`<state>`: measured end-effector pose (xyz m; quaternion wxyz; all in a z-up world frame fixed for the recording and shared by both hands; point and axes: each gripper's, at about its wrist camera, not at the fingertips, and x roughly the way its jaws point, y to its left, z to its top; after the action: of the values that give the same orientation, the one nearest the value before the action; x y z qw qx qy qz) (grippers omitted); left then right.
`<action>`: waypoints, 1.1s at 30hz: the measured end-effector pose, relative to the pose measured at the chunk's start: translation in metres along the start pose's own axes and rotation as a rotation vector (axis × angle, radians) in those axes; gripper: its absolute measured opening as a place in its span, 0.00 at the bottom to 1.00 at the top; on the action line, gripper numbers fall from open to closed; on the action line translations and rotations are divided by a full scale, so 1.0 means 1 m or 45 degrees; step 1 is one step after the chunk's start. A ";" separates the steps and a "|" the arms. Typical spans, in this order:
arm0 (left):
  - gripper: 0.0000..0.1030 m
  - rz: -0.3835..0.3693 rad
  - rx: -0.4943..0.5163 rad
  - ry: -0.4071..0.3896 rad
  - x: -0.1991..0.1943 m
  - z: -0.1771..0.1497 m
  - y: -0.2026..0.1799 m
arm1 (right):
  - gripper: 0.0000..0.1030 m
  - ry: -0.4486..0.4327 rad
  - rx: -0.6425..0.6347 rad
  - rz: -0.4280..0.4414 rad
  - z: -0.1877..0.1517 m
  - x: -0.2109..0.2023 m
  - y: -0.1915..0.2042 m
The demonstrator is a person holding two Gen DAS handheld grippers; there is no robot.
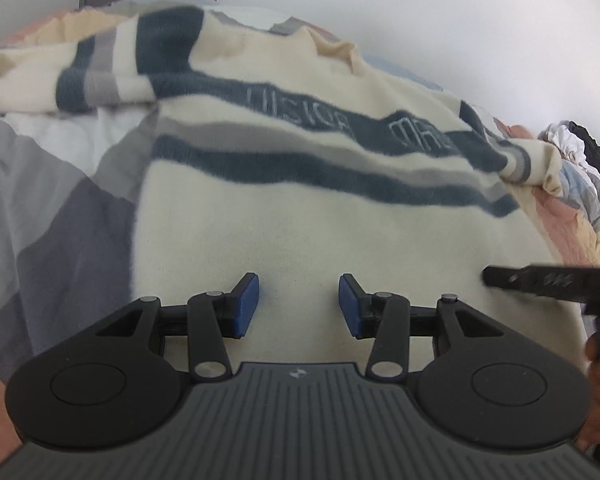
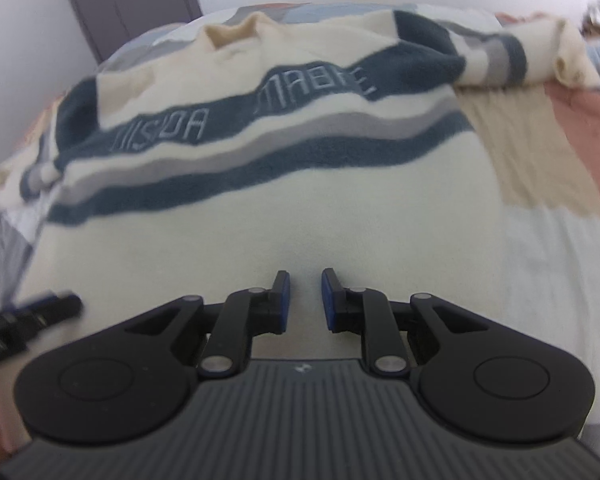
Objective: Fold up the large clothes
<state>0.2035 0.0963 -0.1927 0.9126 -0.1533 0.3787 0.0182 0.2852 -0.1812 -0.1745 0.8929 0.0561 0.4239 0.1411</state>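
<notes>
Where the left gripper (image 1: 299,306) hangs over the lower body of the cream sweater (image 1: 308,220), its blue-padded fingers (image 1: 247,304) stand wide apart with only bare knit between them, gripping nothing. The right gripper (image 2: 305,300) sits just beside it over the same plain cream panel, its fingers (image 2: 282,300) parted by a narrower gap and likewise holding nothing; whether either tool touches the cloth cannot be told. Each gripper's dark tip shows at the edge of the other's view, near the hem. The sweater lies spread front-up on a bed, over a patchwork quilt (image 1: 60,184) of grey, white, peach and pink blocks. Farther up, wavy dark teal and grey stripes (image 2: 260,152) cross the chest, the upper one carrying pale stitched lettering (image 2: 316,88). Both striped sleeves lie bunched out to the sides. Beyond the collar (image 2: 236,32) stand a grey wardrobe (image 2: 132,0) and a white wall, and a heap of dark and white clothes (image 1: 580,144) rests at the quilt's far right.
</notes>
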 end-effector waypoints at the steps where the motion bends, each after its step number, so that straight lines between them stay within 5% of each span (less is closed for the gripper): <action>1: 0.49 -0.004 -0.009 0.000 0.001 0.000 0.002 | 0.20 -0.005 0.035 0.008 0.001 -0.004 -0.004; 2: 0.49 -0.011 -0.021 0.000 0.001 0.000 0.003 | 0.22 -0.018 0.074 0.017 0.001 -0.008 -0.007; 6: 0.49 -0.015 -0.056 -0.013 -0.003 -0.001 0.006 | 0.57 -0.104 0.215 0.061 0.008 -0.031 -0.028; 15: 0.49 -0.013 -0.120 -0.038 -0.015 -0.004 0.010 | 0.57 -0.356 0.323 -0.002 0.081 -0.055 -0.105; 21: 0.49 -0.041 -0.171 -0.058 -0.015 -0.002 0.013 | 0.58 -0.342 0.617 -0.048 0.110 0.017 -0.195; 25: 0.49 -0.028 -0.200 -0.053 -0.011 -0.002 0.015 | 0.58 -0.402 0.867 0.118 0.115 0.074 -0.246; 33: 0.49 0.006 -0.213 -0.067 0.003 0.004 0.013 | 0.56 -0.649 0.855 0.168 0.150 0.137 -0.292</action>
<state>0.2070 0.1092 -0.1955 0.9062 -0.2276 0.3519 0.0560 0.5425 -0.4156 -0.2447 0.8903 0.4038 0.2076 0.0338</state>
